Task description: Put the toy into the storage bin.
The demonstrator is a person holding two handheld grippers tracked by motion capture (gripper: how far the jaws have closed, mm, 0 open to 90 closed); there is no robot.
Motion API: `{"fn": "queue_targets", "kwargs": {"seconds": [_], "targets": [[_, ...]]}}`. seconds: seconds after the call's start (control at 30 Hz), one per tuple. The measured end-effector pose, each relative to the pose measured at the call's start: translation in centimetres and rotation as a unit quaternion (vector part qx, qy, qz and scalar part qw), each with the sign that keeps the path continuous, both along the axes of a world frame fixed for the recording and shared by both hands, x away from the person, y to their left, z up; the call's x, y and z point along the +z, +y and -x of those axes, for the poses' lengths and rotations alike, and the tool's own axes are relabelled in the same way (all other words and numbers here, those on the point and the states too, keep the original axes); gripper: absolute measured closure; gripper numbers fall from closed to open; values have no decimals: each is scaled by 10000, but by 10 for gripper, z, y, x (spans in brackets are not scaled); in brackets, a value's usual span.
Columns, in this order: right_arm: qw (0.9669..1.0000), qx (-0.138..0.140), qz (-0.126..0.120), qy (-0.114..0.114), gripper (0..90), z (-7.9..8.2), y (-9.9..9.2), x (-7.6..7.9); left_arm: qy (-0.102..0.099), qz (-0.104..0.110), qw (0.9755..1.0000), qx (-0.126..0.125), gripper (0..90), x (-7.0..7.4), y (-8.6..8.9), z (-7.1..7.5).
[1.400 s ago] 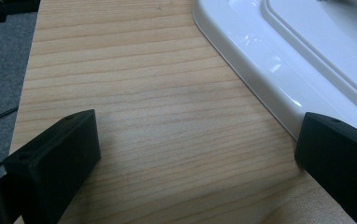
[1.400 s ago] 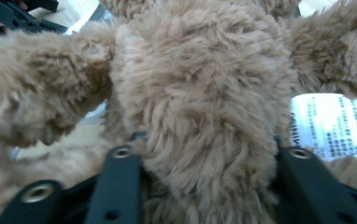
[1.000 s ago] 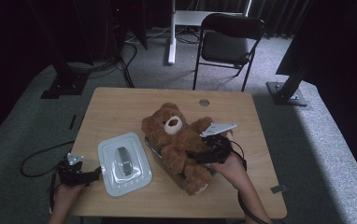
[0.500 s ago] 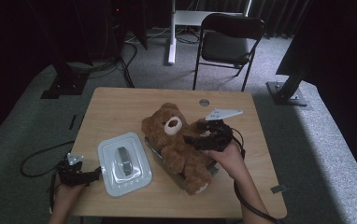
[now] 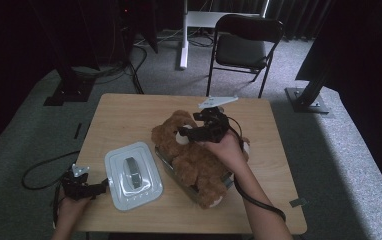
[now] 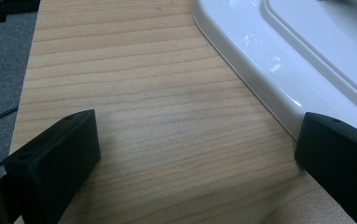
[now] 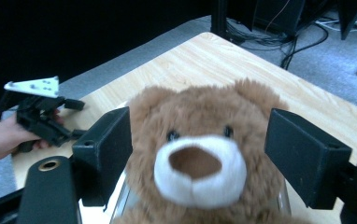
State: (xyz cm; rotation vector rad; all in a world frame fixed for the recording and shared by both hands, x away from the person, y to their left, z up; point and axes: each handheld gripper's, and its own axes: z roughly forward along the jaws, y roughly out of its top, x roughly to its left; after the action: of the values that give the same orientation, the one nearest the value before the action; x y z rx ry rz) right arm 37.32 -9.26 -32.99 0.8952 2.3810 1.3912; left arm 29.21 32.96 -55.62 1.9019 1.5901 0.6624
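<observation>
Sitting on the wooden worktop (image 5: pixel 124 120), the brown teddy bear (image 5: pixel 194 160) lies in a low metal tray (image 5: pixel 163 159); most of the tray is hidden under the bear, so just a bit of its edge shows; the right gripper (image 5: pixel 185 134) hangs over the bear's head, and the hand and the gripper cover the face in the high view; in the right gripper view the face is easy to see, with its white nose patch, but the bear's body is cut off at the bottom; the right fingers (image 7: pixel 103 149) stand wide apart, one on each side of the head, and they have just been opening; if they touch the fur is hard to tell; the white lid (image 5: pixel 132 175) lies flat on the worktop just beside the tray, near the front edge; the left gripper (image 5: pixel 105 186) rests low at the lid's left side; its fingers (image 6: pixel 55 158) are apart with bare wood between them; one of them is right at the lid's rim, and the lid's far part is cut off in the left gripper view.
</observation>
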Motion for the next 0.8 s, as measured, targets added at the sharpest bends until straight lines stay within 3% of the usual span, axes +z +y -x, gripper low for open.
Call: {"fn": "queue_targets", "kwargs": {"seconds": [0.2, 0.4, 0.6, 0.8], "targets": [[9997, -141, 155, 88, 237, -20, 14, -3, -1, 1, 10000, -2, 7, 0, 0, 0], [9980, -170, 339, 512, 263, -38, 18, -31, 1, -2, 10000, -14, 7, 0, 0, 0], [9956, 130, 136, 913, 274, -38, 11, -48, -1, 2, 10000, -14, 7, 0, 0, 0], [9934, 275, 401, 1040, 284, -34, 13, -58, 2, -2, 10000, -17, 8, 0, 0, 0]]}}
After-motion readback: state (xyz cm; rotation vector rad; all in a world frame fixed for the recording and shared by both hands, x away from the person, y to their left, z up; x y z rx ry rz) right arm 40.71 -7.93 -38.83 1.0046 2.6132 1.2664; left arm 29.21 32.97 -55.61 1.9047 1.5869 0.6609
